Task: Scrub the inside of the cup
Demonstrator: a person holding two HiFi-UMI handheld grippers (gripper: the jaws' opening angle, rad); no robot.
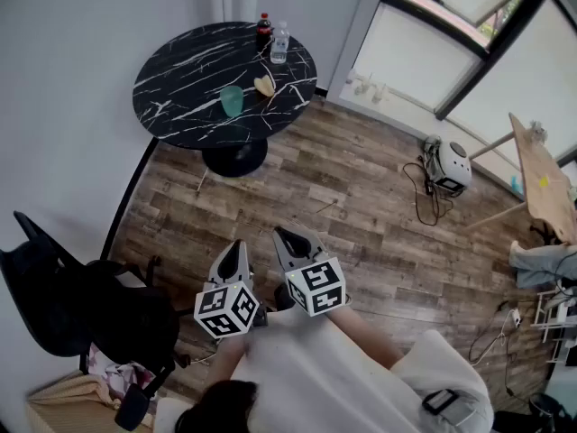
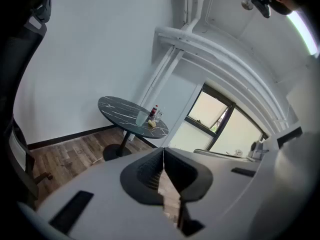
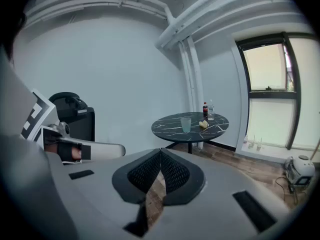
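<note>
While both grippers hang over the wooden floor, well apart from the table, nothing is held in either one. At the left edge of the head view stands a black office chair. Further in, against the far wall, is the round black table with white veining. The cup, pale green and see-through, stands upright near the middle of the table, a little toward its near edge. Just to the right of the cup lies a small pale yellow thing, too small to name. Beyond these, at the far edge of the table, a dark cola bottle stands upright with a clear water bottle close at its right.

Nearer the person, the left gripper points toward the table with its marker cube behind it. Its own view shows the two dark ribbed pads pressed together with nothing between them, and the cup far off on the table top. The right gripper sits just beside the left one, apart from it, and also aims at the table. Its pads likewise meet at the tips, empty, with the cup distant beyond them.

Further right, a white rounded device rests on the floor with dark cables trailing from it, and a light wooden board shows near the right edge.
</note>
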